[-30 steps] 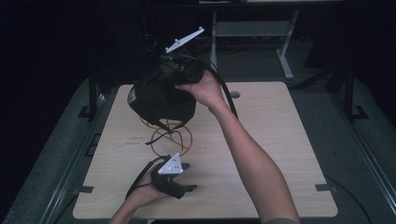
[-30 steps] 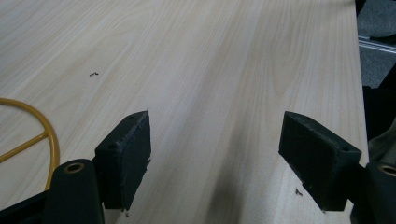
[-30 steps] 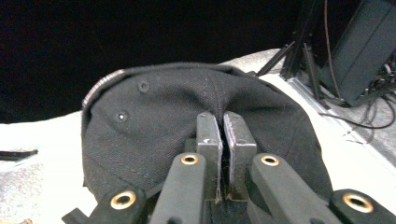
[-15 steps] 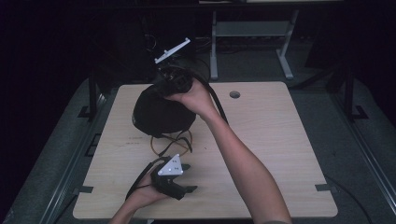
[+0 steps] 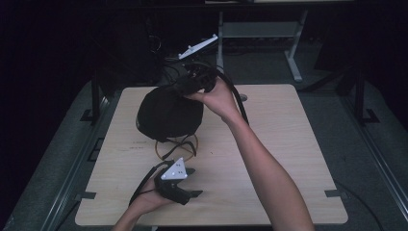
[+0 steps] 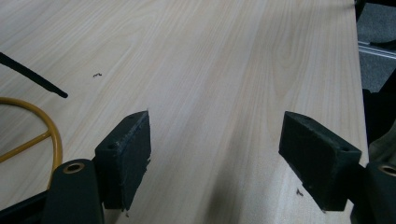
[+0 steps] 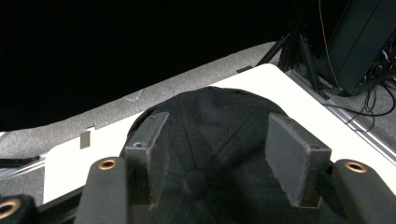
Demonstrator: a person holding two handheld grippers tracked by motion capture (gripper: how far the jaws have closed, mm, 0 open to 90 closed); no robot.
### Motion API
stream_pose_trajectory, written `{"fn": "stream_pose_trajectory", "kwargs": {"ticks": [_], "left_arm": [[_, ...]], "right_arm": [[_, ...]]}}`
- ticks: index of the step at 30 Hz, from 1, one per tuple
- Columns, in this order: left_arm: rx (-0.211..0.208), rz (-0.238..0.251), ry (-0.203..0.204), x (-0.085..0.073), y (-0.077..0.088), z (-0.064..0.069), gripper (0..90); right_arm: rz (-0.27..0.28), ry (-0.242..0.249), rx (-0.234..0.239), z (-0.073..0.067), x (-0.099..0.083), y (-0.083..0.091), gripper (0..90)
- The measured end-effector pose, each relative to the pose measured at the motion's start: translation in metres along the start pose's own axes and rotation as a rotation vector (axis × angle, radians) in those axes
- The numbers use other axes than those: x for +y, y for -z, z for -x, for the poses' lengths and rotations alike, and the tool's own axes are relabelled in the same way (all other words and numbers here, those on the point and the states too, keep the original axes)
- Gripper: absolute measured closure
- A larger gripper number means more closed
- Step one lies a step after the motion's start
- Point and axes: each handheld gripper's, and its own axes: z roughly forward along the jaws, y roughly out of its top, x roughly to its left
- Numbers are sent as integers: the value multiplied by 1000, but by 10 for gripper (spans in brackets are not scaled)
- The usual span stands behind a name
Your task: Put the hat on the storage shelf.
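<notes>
1. Two grippers are at work over the wooden table [image 5: 288, 144].
2. A black cap [image 5: 168, 115] sits on a yellow wire stand [image 5: 175, 147] near the middle of the table, toward the far left.
3. The right gripper [image 5: 185, 86] is at the far top edge of the cap. Its jaws have just been opening. In the right gripper view the cap [image 7: 210, 121] lies right between and under the two pads [image 7: 292, 158], but they do not seem to squeeze it. The cap looks let go.
4. The left gripper [image 5: 190, 180] rests low on the near side of the table. Its jaws are wide apart with nothing in them, just bare wood [image 6: 219, 93].
5. The cap is just below the right gripper, so that hand is much nearer. The left one is well apart from the cap, with the stand's ring [image 6: 51, 135] beside it.
</notes>
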Motion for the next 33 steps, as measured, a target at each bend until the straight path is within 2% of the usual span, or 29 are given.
{"fn": "stream_pose_trajectory", "kwargs": {"ticks": [14, 19, 33], "left_arm": [[0, 0, -1, -1, -1, 0, 247], [-1, 0, -2, -1, -3, 1, 247], [-11, 3, 3, -2, -4, 1, 247]], "right_arm": [[24, -27, -30, 12, -18, 35, 329], [35, -47, -46, 18, -30, 52, 321], [40, -90, -71, 31, -59, 78, 296]]}}
